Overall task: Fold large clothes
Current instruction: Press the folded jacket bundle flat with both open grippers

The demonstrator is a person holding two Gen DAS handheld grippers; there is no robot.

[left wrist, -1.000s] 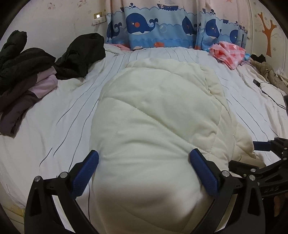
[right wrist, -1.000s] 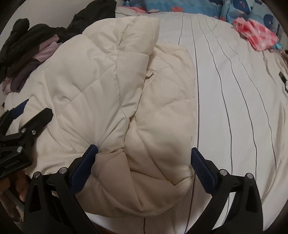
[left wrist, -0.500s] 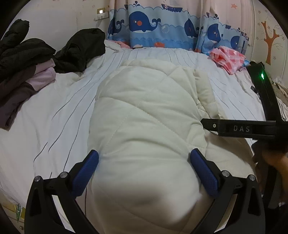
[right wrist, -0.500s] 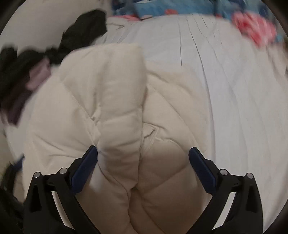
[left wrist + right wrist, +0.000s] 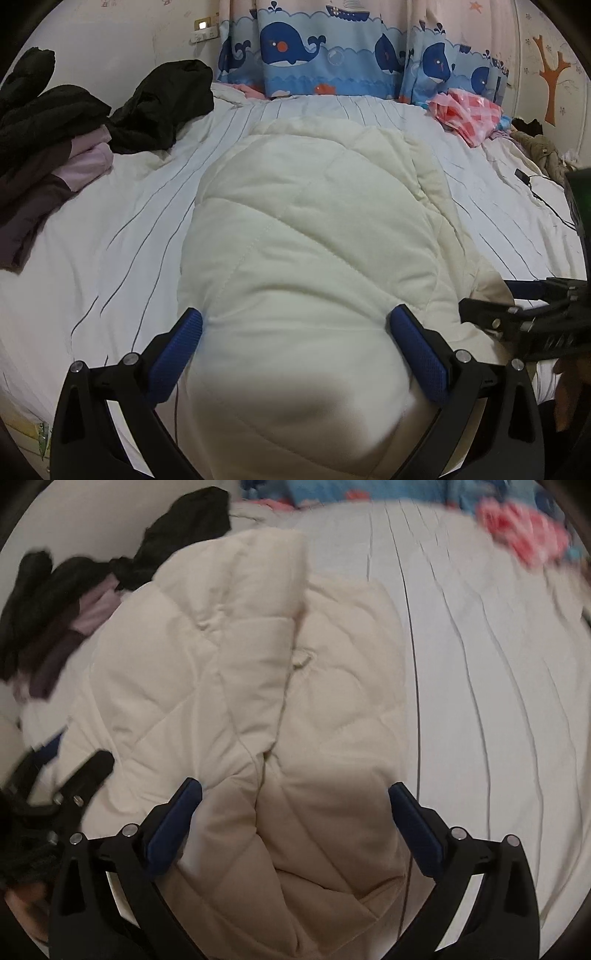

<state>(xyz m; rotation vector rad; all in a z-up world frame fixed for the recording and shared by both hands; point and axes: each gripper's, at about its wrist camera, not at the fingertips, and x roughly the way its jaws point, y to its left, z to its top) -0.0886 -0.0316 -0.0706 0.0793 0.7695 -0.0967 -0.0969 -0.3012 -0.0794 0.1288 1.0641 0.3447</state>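
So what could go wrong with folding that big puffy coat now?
The cream quilted puffy coat is thick, so its folded-over flap may spring back open. Both the left gripper and right gripper have jaws wide open, holding nothing. The coat's near end lies at the striped white bed sheet's edge and might slide off.

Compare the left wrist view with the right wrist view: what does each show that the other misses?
Left wrist only: the whale curtain, a wall switch, a tree decal and a cable on the bed. Right wrist only: the jacket's folded-over panel with a small tab beside it. Both show the cream jacket on the striped sheet, the dark clothes pile, the pink checked cloth, and each open hand-held gripper, left and right.
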